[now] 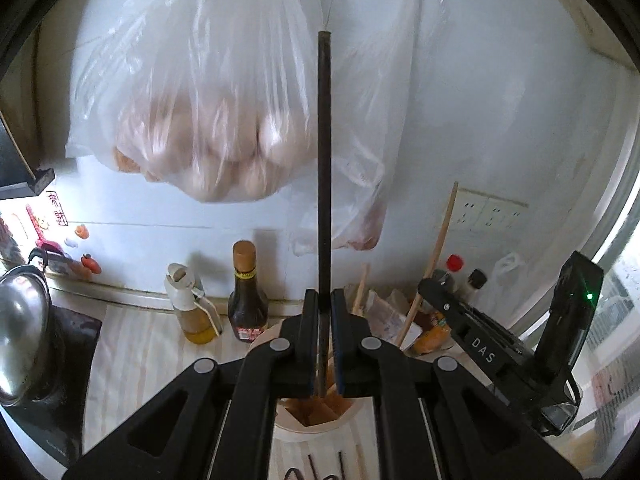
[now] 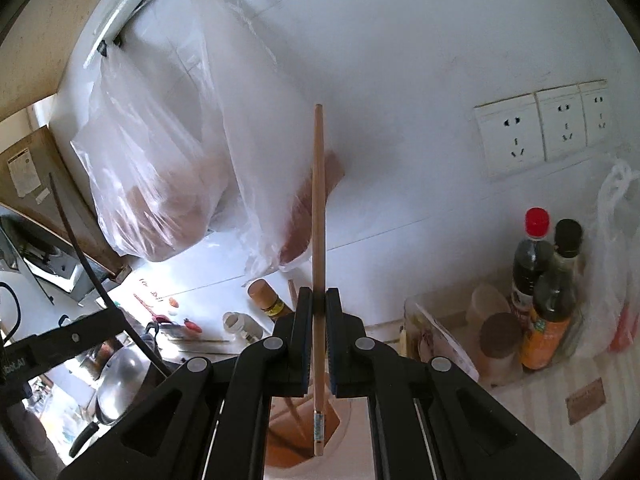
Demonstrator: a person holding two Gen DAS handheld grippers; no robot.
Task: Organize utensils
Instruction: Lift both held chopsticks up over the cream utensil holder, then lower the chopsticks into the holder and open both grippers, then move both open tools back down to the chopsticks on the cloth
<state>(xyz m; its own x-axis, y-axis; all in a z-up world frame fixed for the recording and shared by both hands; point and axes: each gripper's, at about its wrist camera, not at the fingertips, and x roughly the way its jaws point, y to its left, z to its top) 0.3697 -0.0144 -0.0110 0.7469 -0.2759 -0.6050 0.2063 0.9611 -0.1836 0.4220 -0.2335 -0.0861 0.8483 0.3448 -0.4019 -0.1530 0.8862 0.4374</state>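
Observation:
My left gripper [image 1: 324, 300] is shut on a dark chopstick [image 1: 324, 160] that stands upright, its lower end over the round pale utensil holder [image 1: 296, 430]. My right gripper [image 2: 319, 298] is shut on a light wooden chopstick [image 2: 319, 208], also upright, its lower end inside the same holder [image 2: 288, 462]. Another wooden chopstick [image 2: 296, 416] leans in the holder. In the left wrist view the right gripper [image 1: 480, 340] shows at the right with its wooden chopstick [image 1: 434, 256]. The left gripper and dark chopstick [image 2: 76, 248] show at the left of the right wrist view.
Plastic bags [image 1: 208, 112] of food hang on the white wall. A dark sauce bottle [image 1: 246, 292] and an oil bottle [image 1: 192, 308] stand behind the holder. Bottles [image 2: 536, 264] and jars stand at the right, a steel pot lid [image 1: 20, 336] at the left, wall sockets [image 2: 516, 136] above.

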